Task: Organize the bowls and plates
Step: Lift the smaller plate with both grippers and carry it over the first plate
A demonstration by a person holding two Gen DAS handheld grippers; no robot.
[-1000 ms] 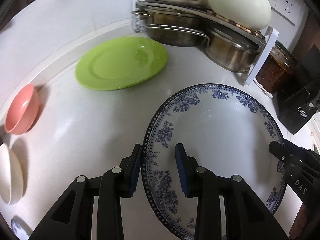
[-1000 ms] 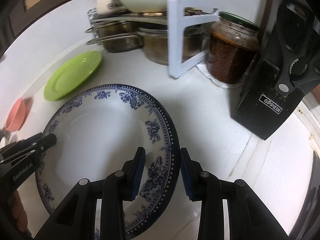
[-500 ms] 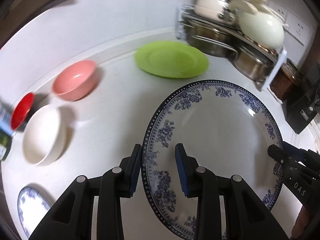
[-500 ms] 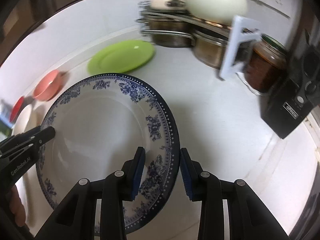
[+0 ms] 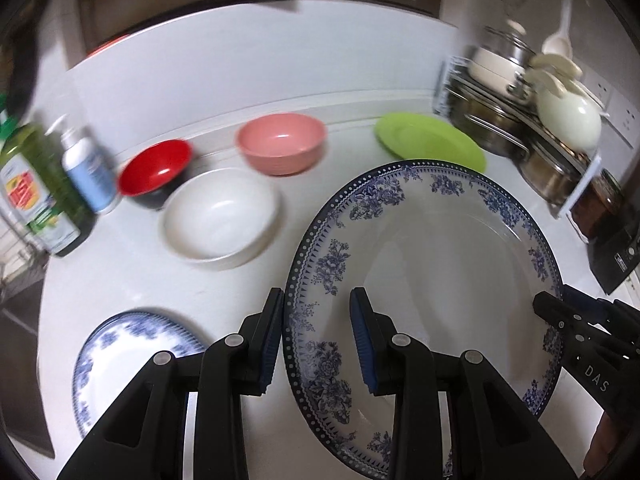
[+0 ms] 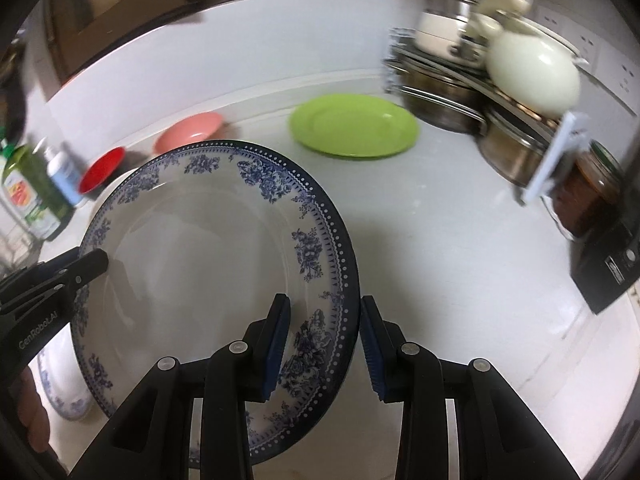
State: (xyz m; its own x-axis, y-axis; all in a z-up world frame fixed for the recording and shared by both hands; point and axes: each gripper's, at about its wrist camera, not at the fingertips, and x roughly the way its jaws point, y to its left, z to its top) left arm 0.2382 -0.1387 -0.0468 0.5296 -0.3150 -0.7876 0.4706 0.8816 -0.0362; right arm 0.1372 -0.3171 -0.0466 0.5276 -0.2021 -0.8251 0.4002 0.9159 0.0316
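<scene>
- Large blue-and-white floral porcelain plate [image 5: 436,256] held above the white bench [image 6: 440,248]
- Left tongs [image 5: 316,344] clamp its left rim
- Right tongs [image 6: 324,346] clamp its right rim

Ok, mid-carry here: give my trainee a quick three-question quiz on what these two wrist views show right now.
1. True or false: only one gripper holds the large blue-patterned plate.
2. Which bowl sits nearest the green plate? A) red bowl B) pink bowl C) white bowl
3. Fill in: a smaller blue-patterned plate lies on the counter to the ____ of the left gripper.

Key:
1. False: the left gripper and the right gripper each straddle the rim, on opposite sides.
2. B.
3. Left.
</scene>
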